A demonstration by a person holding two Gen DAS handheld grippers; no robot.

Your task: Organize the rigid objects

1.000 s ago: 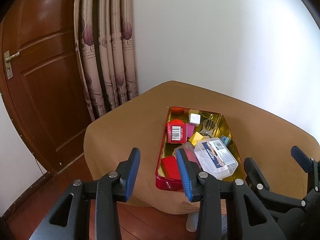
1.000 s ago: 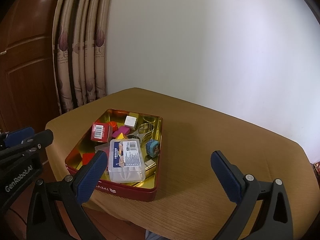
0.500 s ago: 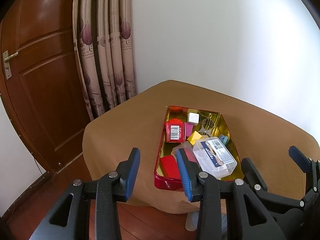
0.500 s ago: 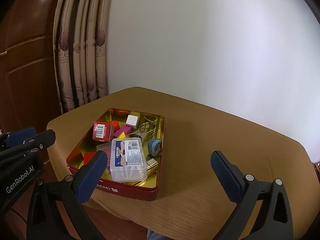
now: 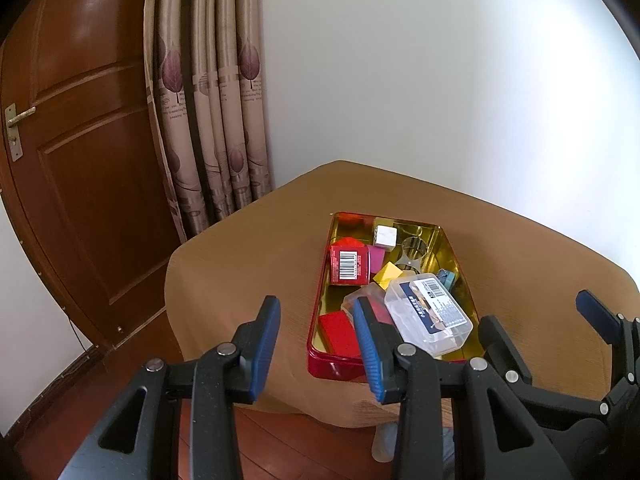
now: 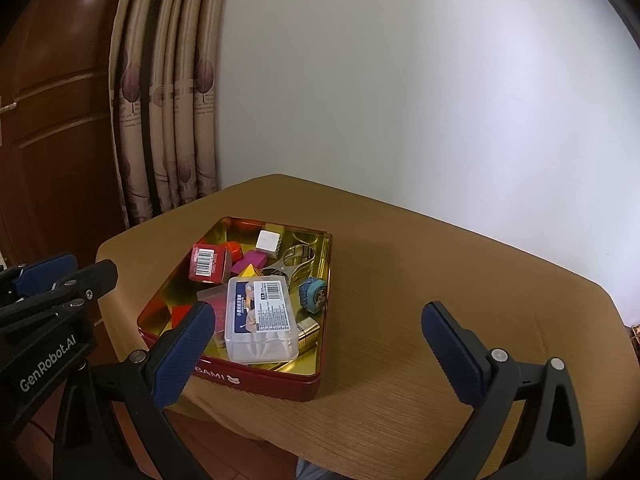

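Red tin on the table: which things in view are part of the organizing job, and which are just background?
Job items:
- red metal tin with gold interior
- clear plastic box with barcode label
- red carton with barcode
- white cube
- teal round trinket
- open left gripper, open right gripper

Background:
- brown cloth-covered table
- leaf-print curtain
- wooden door

Both wrist views look down and forward from just off the table's near edge, sharing the red tin (image 5: pixel 394 292) (image 6: pixel 256 376).

Glossy metal tin (image 6: pixel 256 376), clear plastic case (image 6: pixel 260 316), seemingly woven tablecloth (image 6: pixel 420 280).
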